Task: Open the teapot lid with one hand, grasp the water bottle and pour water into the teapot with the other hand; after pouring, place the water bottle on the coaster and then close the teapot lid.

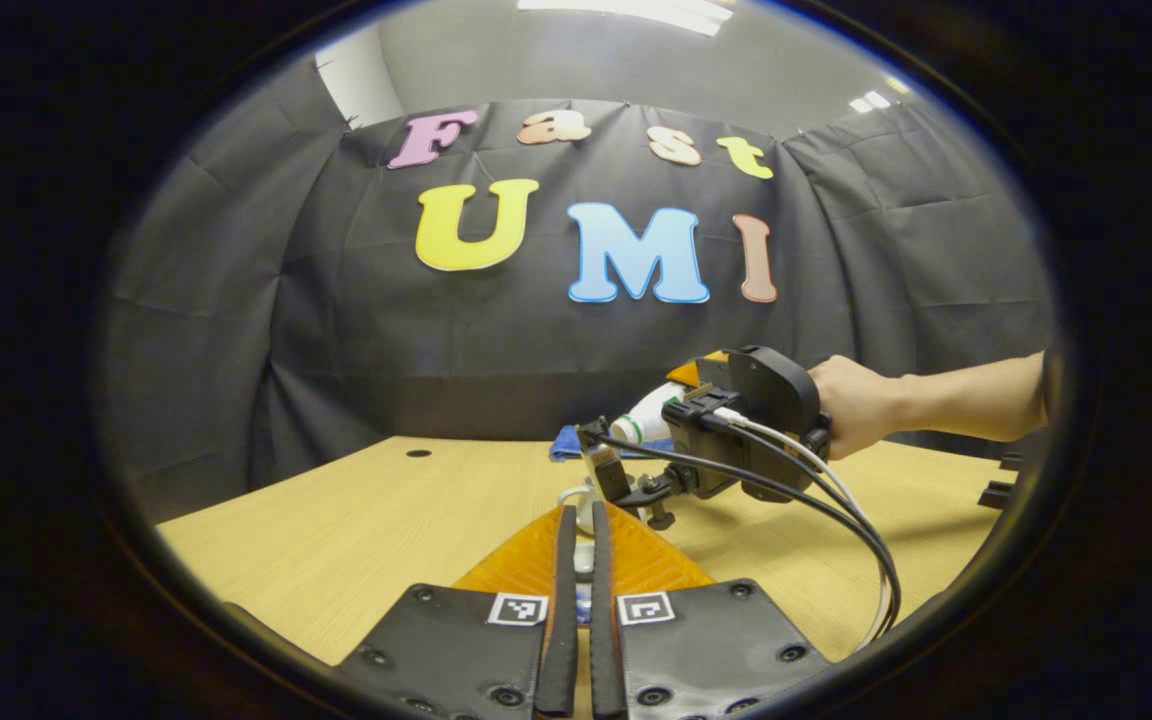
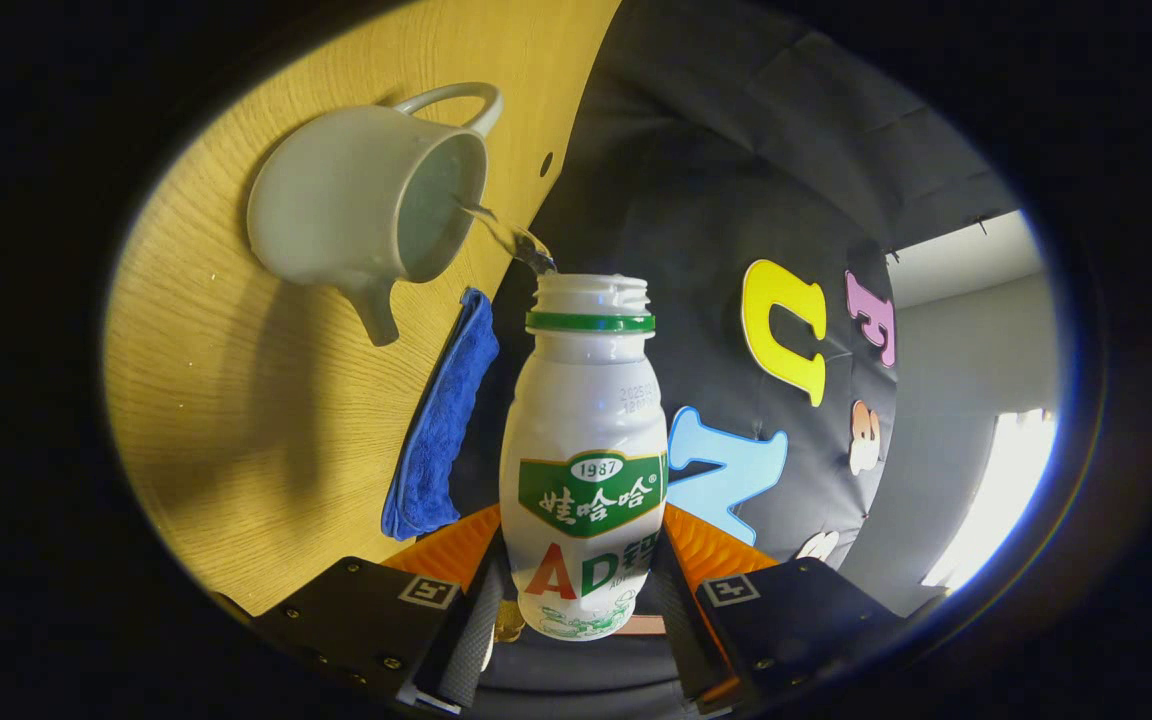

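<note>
The white teapot point(image 2: 356, 200) stands on the table with its top open and its lid off. My right gripper point(image 2: 581, 560) is shut on a white water bottle point(image 2: 586, 450) with a green label, uncapped and tipped toward the pot. A thin stream of water point(image 2: 511, 235) runs from its mouth into the opening. In the left gripper view the bottle point(image 1: 648, 412) and right gripper point(image 1: 616, 475) hang over the teapot point(image 1: 574, 496). My left gripper point(image 1: 583, 515) is held nearer, fingers almost together on a small white piece, apparently the teapot lid point(image 1: 583, 562).
A folded blue cloth point(image 2: 441, 420) lies by the table's far edge behind the teapot, also in the left gripper view point(image 1: 566, 445). A hand point(image 1: 856, 405) holds the right gripper, with cables point(image 1: 836, 500) hanging below. The wooden table point(image 1: 356, 520) has a small dark hole point(image 1: 418, 453).
</note>
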`<control>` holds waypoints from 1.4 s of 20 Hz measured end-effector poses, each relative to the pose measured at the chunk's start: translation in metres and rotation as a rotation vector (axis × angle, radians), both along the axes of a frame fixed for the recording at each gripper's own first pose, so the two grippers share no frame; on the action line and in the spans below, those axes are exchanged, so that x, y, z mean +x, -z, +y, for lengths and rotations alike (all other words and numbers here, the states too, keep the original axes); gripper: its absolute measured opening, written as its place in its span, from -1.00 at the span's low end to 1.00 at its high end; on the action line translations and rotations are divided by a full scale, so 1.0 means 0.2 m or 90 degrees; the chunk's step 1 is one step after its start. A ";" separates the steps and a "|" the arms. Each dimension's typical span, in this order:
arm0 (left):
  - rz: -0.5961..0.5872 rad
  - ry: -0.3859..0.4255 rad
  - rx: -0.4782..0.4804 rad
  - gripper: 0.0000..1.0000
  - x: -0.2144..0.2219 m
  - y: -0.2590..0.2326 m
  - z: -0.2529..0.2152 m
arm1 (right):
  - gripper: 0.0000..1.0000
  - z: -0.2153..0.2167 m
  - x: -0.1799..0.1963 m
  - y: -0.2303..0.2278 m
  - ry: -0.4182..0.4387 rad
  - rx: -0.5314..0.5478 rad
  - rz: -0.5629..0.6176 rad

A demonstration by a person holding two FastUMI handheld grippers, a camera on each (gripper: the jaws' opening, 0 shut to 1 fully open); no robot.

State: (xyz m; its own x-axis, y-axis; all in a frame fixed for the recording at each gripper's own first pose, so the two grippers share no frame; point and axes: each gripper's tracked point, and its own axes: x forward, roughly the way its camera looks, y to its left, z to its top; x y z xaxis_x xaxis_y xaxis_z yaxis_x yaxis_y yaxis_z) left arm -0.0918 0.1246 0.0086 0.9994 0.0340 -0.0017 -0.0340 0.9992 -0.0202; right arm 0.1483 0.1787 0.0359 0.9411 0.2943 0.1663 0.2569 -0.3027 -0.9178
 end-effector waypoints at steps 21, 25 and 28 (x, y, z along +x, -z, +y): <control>0.008 0.001 0.013 -0.77 0.01 0.03 0.00 | 0.46 0.10 -0.02 0.01 -0.033 -0.123 -0.041; 0.007 0.001 0.016 -0.68 0.01 0.03 0.00 | 0.46 0.11 -0.03 -0.01 -0.039 -0.147 -0.055; 0.010 0.002 0.015 -0.70 0.01 0.04 0.01 | 0.46 0.12 -0.02 -0.03 -0.043 -0.156 -0.066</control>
